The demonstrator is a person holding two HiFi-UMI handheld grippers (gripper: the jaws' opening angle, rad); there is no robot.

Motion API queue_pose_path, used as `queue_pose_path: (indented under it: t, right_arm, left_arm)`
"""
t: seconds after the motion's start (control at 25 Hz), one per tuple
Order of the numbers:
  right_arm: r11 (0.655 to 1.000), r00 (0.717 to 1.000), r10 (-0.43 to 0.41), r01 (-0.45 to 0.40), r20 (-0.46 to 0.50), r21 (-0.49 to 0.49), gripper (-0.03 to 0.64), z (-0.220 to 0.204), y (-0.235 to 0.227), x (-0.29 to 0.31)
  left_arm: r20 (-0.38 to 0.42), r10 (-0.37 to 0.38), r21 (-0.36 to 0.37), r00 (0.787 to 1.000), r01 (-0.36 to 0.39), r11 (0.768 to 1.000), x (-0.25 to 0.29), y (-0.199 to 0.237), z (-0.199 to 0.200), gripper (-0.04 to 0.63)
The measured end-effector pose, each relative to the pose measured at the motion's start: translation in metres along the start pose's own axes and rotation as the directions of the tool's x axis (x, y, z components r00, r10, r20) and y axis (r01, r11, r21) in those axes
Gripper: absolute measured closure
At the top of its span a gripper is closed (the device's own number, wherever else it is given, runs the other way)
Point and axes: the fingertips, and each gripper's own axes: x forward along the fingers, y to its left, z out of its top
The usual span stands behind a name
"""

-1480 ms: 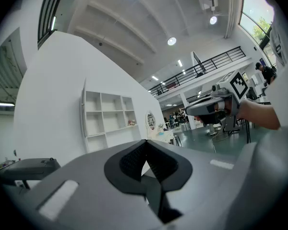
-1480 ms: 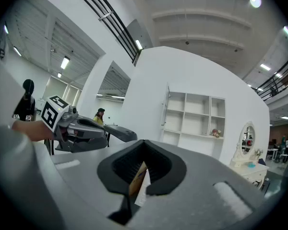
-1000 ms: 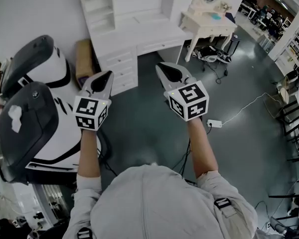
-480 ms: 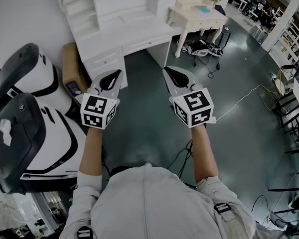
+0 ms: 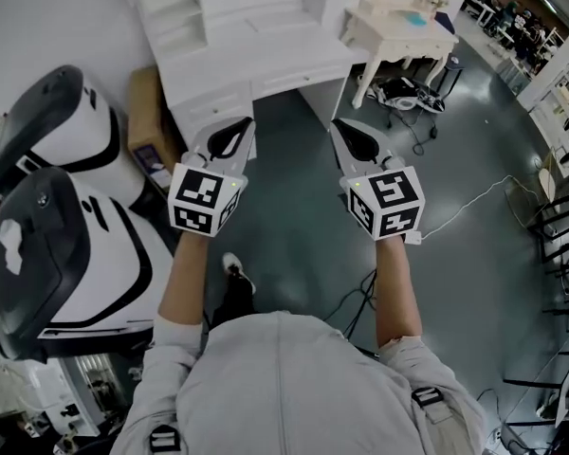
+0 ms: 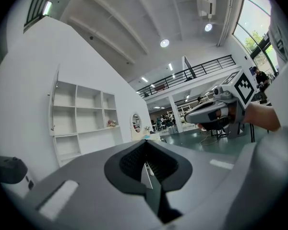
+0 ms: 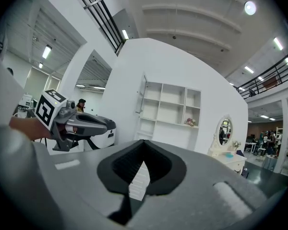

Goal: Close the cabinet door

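White cabinet [image 5: 237, 36] stands ahead, nearer than a second ago, its door [image 7: 143, 97] open at the shelves' left edge. Left gripper [image 5: 235, 131] and right gripper [image 5: 356, 136]: jaws pressed together, empty. Door unreached; approach phase.

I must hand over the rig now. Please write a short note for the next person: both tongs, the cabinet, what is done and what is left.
Left tongs: shut, empty, aimed at the cabinet.
Right tongs: shut, empty, beside the left tongs.
Cabinet: white shelf unit ahead, neither tongs touching it. Its door appears to stand open at the left side of the shelves.
Done: nothing on the door yet.
Left: walk up to the cabinet and push the door shut.
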Motion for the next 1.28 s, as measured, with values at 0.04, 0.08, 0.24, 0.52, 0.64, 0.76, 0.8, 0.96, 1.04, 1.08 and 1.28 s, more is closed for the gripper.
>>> queue_pose_path:
  t: [0.04,0.08,0.24,0.52,0.64,0.76,0.8,0.96,1.04,1.08,1.28]
  right_arm:
    - [1.0,1.0,0.008,-0.008,0.0,-0.001,0.615,0.0,0.002,0.014]
    - [1.0,1.0,0.017,-0.017,0.0,-0.004,0.615,0.001,0.004,0.029]
    - [0.999,0.999,0.042,-0.042,0.014,-0.024,0.615,0.011,0.015,0.098]
    - [0.998,0.998,0.066,-0.065,0.023,-0.016,0.615,0.045,0.026,0.219]
    - [0.998,0.997,0.062,-0.062,0.037,-0.019,0.615,0.062,0.029,0.264]
    - [0.998,0.996,0.054,-0.053,0.067,-0.016,0.615,0.077,0.032,0.301]
    - [0.999,0.996,0.054,-0.053,0.073,-0.015,0.615,0.081,0.033,0.313]
    - [0.996,0.993,0.084,-0.084,0.08,-0.01,0.615,0.089,0.043,0.354]
    - [0.995,0.991,0.102,-0.102,0.082,-0.005,0.615,0.091,0.049,0.371]
    - [0.994,0.991,0.11,-0.11,0.081,-0.004,0.615,0.091,0.053,0.379]
    - [0.987,0.984,0.162,-0.162,0.072,0.002,0.615,0.092,0.065,0.424]
  left_arm:
    - [0.0,0.009,-0.001,1.0,-0.009,1.0,0.003,0.012,-0.004,0.577]
    - [0.001,0.019,-0.002,1.0,-0.019,1.0,0.006,0.026,-0.009,0.577]
    - [0.008,0.062,-0.006,0.998,-0.062,0.998,0.016,0.094,-0.025,0.577]
    - [0.014,0.131,-0.004,0.991,-0.131,0.991,0.027,0.229,-0.033,0.577]
    - [0.027,0.162,0.007,0.986,-0.162,0.987,0.025,0.282,-0.034,0.577]
    - [0.036,0.185,0.041,0.982,-0.187,0.982,0.023,0.326,-0.036,0.577]
    - [0.037,0.195,0.045,0.98,-0.197,0.979,0.022,0.339,-0.037,0.577]
    - [0.031,0.245,-0.004,0.969,-0.245,0.97,0.022,0.382,-0.047,0.572]
    - [0.031,0.267,-0.019,0.963,-0.266,0.964,0.022,0.399,-0.051,0.558]
    - [0.031,0.276,-0.025,0.961,-0.275,0.961,0.023,0.406,-0.053,0.552]
    - [0.016,0.339,-0.057,0.941,-0.337,0.94,0.024,0.445,-0.066,0.504]
